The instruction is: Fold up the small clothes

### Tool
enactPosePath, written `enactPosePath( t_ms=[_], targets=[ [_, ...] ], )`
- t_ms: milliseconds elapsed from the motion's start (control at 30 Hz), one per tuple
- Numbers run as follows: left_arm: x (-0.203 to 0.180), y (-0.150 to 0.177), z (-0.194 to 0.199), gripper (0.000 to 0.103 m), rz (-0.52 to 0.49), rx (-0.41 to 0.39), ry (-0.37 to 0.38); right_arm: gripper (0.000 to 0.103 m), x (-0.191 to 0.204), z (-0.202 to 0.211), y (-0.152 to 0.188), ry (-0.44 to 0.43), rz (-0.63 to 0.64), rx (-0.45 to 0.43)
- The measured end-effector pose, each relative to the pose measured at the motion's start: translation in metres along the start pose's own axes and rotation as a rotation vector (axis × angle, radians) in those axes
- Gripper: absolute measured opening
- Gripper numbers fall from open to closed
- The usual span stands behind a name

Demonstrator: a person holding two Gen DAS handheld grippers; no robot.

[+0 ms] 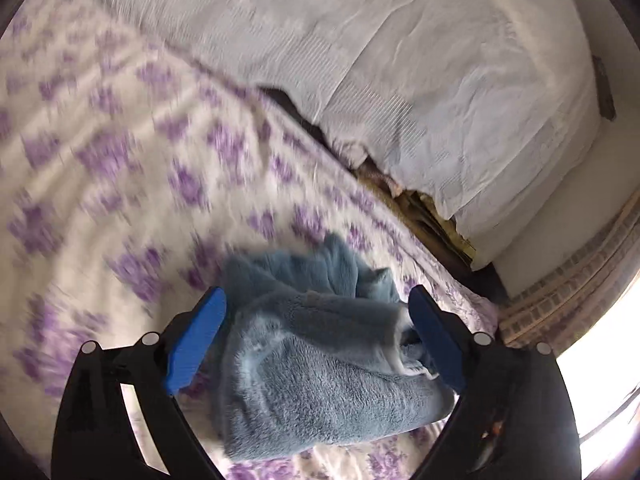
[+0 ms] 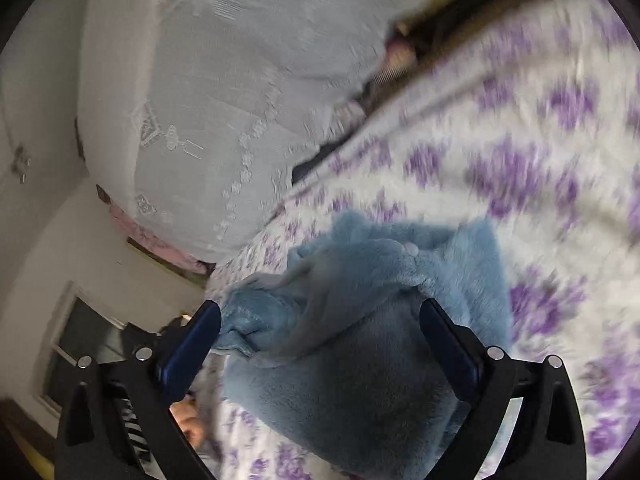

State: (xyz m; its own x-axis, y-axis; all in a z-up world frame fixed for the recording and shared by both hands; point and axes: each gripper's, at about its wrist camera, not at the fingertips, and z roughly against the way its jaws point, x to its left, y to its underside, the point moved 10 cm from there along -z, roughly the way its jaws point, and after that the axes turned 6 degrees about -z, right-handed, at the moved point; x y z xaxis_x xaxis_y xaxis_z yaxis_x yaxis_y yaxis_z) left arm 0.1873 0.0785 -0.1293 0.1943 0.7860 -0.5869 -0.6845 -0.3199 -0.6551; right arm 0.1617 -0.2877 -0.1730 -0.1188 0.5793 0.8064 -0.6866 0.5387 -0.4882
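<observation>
A fluffy light-blue garment (image 1: 320,356) lies bunched on the bed with the purple-flowered sheet (image 1: 100,152). My left gripper (image 1: 318,320) is open, its blue fingers (image 1: 196,336) on either side of the bunched fabric. In the right wrist view the same blue garment (image 2: 360,320) sits between the spread blue fingers (image 2: 452,348) of my right gripper (image 2: 320,328), which is open. The fabric fills the gap of each gripper; I cannot tell whether the pads touch it.
A white embroidered pillow (image 1: 400,60) lies at the head of the bed, also in the right wrist view (image 2: 200,100). A dark gap with brown material (image 1: 424,208) runs between pillow and sheet. A bright window (image 1: 600,380) is at the right.
</observation>
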Motion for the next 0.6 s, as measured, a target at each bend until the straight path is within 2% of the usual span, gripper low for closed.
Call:
enactPosePath(
  t_ms=[100,167,200,267,333,400,467,533,600],
  targets=[
    [-0.006,0.001,0.009,0.089,-0.003,0.010,0.015,0.100,0.020,0.019,-0.003,0.060,0.115,-0.065],
    [-0.010,0.005,0.007,0.089,-0.042,0.034,-0.024,0.100,0.030,0.021,0.003,0.152,0.212,-0.069],
    [-0.011,0.008,0.006,0.089,-0.076,0.046,-0.062,0.100,0.031,0.016,0.012,0.251,0.287,-0.045],
    [-0.020,0.019,-0.001,0.089,-0.166,0.079,-0.137,0.100,0.031,0.006,0.023,0.395,0.408,-0.009],
    [-0.033,0.028,-0.012,0.089,-0.244,0.109,-0.173,0.100,0.036,-0.001,0.037,0.494,0.544,0.005],
    [-0.046,0.033,-0.028,0.090,-0.369,0.128,-0.275,0.100,0.045,-0.020,0.045,0.527,0.639,0.022],
    [-0.048,0.031,-0.046,0.090,-0.451,0.142,-0.366,0.100,0.048,-0.035,0.044,0.542,0.649,0.051],
    [-0.043,0.026,-0.070,0.090,-0.466,0.184,-0.426,0.100,0.052,-0.064,0.038,0.510,0.605,0.103],
    [-0.024,0.021,-0.101,0.090,-0.413,0.260,-0.462,0.100,0.049,-0.092,0.030,0.433,0.472,0.170]
  ],
)
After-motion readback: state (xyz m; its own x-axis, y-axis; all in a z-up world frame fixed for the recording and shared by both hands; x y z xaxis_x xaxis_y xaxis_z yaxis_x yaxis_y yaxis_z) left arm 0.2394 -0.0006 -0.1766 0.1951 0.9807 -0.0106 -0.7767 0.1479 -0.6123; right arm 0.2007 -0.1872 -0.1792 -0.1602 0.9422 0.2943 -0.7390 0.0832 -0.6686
